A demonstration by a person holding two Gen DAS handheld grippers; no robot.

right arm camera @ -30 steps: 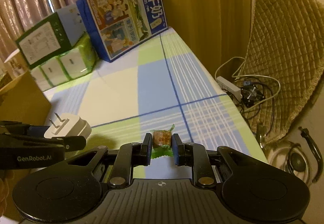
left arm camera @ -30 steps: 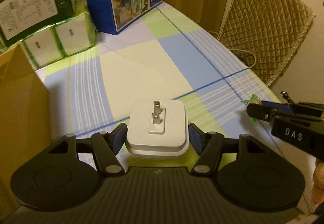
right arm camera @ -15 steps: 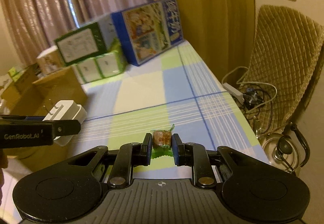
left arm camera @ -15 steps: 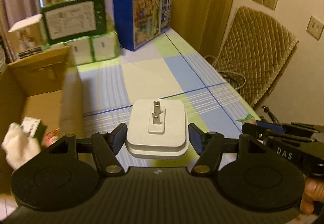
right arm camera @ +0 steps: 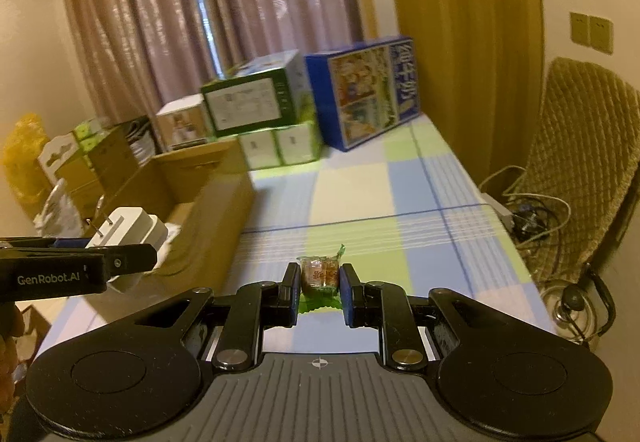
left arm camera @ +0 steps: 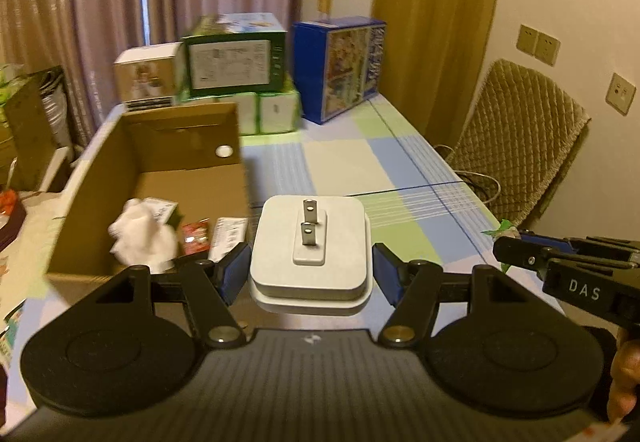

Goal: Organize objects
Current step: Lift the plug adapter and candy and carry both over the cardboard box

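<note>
Cardboard box ahead-left of left gripper, open top, white soft bundle and small packets already inside.

Left gripper holding white plug adapter across its flat sides, prongs pointing up, blue pads spread wide around the body. Contact on the right pad hard to confirm; adapter off the bench, so judged gripped. Adapter: rigid plastic block, fairly dense for its size, smooth glossy sides, likely slippery. Best held low on the broad side walls, never by the metal prongs. Not fragile; a short drop into the box probably fine.

Right gripper pinched narrow on wrapped candy, green wrapper ends sticking out above and below the fingers. Candy very light, hard core, crinkly wrapper that can slide; hold on the core, not the twisted ends. Squeeze gently, wrapper may tear.

Box lying forward-left of right gripper too, past the adapter.

Stacked cartons far ahead of both, against the curtain.
</note>
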